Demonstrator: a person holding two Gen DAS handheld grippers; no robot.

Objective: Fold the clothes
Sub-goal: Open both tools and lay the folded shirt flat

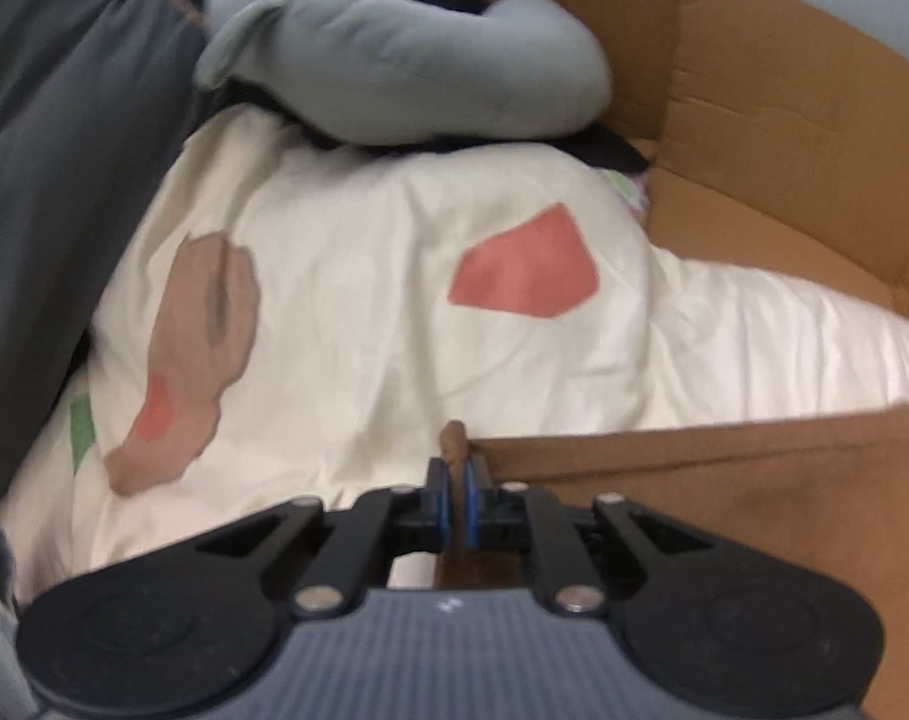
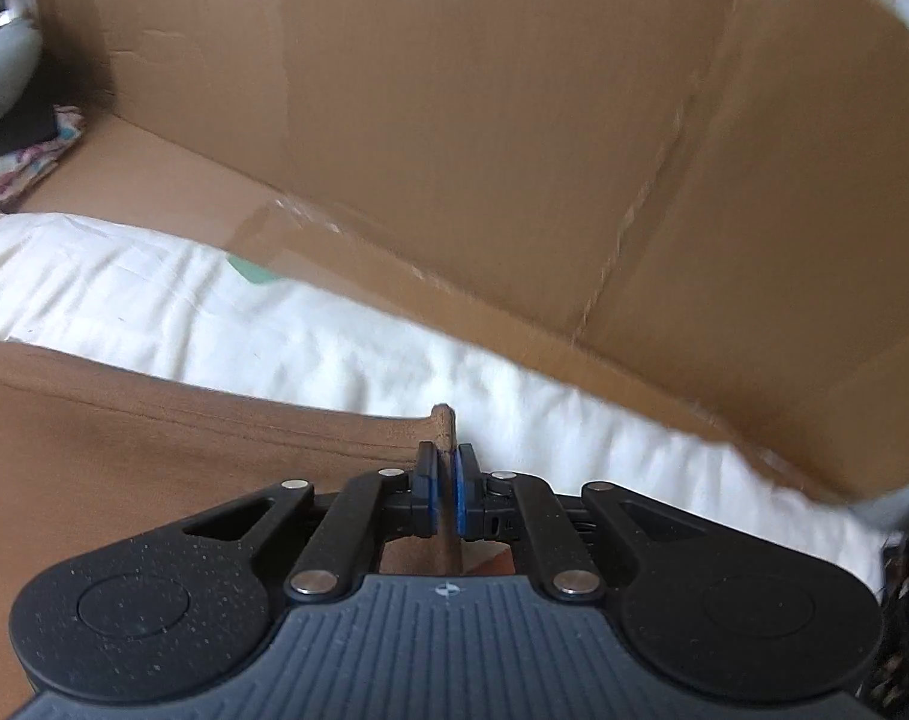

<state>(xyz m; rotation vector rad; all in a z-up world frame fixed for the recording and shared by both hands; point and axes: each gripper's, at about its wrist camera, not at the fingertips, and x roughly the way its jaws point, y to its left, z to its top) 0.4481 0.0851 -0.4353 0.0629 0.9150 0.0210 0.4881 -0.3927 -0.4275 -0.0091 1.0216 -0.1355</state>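
A brown garment point(image 1: 694, 480) lies spread over white bedding point(image 1: 364, 300) that bears pink, tan and green patches. My left gripper point(image 1: 458, 468) is shut on the garment's left corner, and a nub of brown cloth sticks up between the blue pads point(image 1: 471, 480). In the right wrist view the same brown garment point(image 2: 124, 420) stretches away to the left. My right gripper point(image 2: 446, 453) is shut on its right corner, with a fold of cloth pinched upright between the pads point(image 2: 459, 480). Both grippers point steeply down, low over the bedding point(image 2: 214, 312).
An open cardboard box point(image 2: 454, 120) stands behind the bedding, its walls and flaps point(image 1: 784, 150) close on the right. A grey-blue padded item point(image 1: 394, 60) and dark clothes lie at the back left. Dark grey fabric point(image 1: 46, 180) lies along the left. A patterned cloth point(image 2: 28, 162) sits by the box.
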